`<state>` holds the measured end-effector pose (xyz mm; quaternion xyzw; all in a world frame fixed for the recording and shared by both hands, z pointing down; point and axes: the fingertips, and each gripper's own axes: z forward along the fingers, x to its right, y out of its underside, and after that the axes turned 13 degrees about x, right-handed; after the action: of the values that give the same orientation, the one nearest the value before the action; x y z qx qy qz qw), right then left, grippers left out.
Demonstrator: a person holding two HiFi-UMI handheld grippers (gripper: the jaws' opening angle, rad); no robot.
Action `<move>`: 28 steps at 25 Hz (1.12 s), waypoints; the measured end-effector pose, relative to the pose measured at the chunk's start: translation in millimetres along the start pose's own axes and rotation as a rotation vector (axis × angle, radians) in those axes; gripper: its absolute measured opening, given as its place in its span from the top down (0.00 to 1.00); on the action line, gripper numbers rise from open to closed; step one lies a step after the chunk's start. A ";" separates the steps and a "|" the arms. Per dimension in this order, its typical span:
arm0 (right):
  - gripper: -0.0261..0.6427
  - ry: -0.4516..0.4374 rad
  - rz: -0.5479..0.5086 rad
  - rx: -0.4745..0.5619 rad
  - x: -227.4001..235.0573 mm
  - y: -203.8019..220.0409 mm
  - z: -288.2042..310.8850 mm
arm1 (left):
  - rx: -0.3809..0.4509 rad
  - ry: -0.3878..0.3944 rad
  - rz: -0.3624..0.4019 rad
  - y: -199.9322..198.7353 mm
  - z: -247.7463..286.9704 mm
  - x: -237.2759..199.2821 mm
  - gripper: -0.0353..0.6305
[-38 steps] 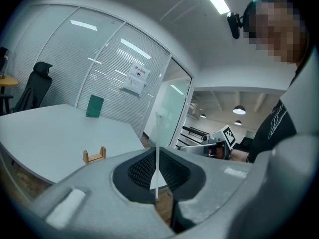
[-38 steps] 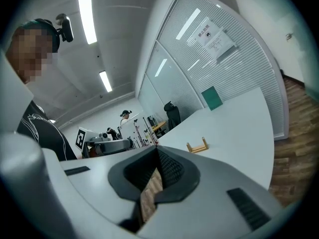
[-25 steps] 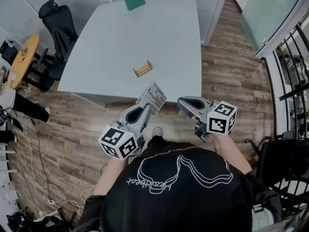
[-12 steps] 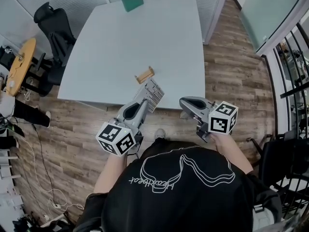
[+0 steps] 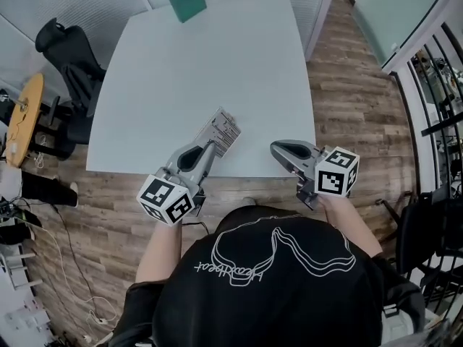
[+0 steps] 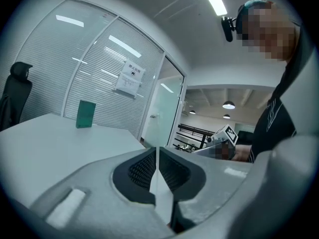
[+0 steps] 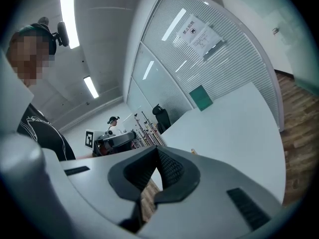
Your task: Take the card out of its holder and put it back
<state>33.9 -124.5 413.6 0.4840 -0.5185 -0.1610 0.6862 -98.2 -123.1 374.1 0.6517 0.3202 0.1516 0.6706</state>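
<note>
I have both grippers out ahead of the person's chest, each pointing almost level toward the table point(image 5: 217, 49). My left gripper point(image 5: 208, 144) reaches over the table's near edge with its marker cube tipped to the outside. It pinches the card point(image 5: 222, 129) by its near end. In the left gripper view the card shows edge-on, a thin white sliver clamped between the jaws. The card is white with dark printed lines, tilted, over the table's front strip. My right gripper point(image 5: 275, 148) hangs at the near edge, well apart from the card, jaws pressed together on nothing
</note>
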 end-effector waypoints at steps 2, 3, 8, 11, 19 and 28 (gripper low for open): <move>0.95 0.013 0.005 -0.001 6.3 -0.6 9.4 | -0.001 0.012 0.032 -0.6 4.3 -17.1 0.91; 0.95 0.020 0.008 -0.002 9.5 -0.8 14.3 | -0.005 0.022 0.046 0.2 6.4 -25.2 0.91; 0.95 0.060 0.023 0.004 27.7 -1.4 34.8 | -0.041 0.078 0.086 12.8 18.8 -61.2 0.91; 0.95 0.077 0.034 0.004 35.6 2.6 44.2 | -0.057 0.091 0.098 22.2 24.2 -80.1 0.91; 0.95 0.122 0.059 -0.004 57.2 8.0 69.0 | -0.111 0.158 0.079 48.4 40.8 -117.2 0.91; 0.95 0.151 0.065 -0.009 65.5 13.3 69.5 | -0.142 0.178 0.044 71.3 45.5 -122.3 0.91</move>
<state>-3.3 -200.0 460.7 0.4747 -0.4800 -0.1041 0.7304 -146.1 -226.9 469.1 0.5935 0.3526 0.2461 0.6804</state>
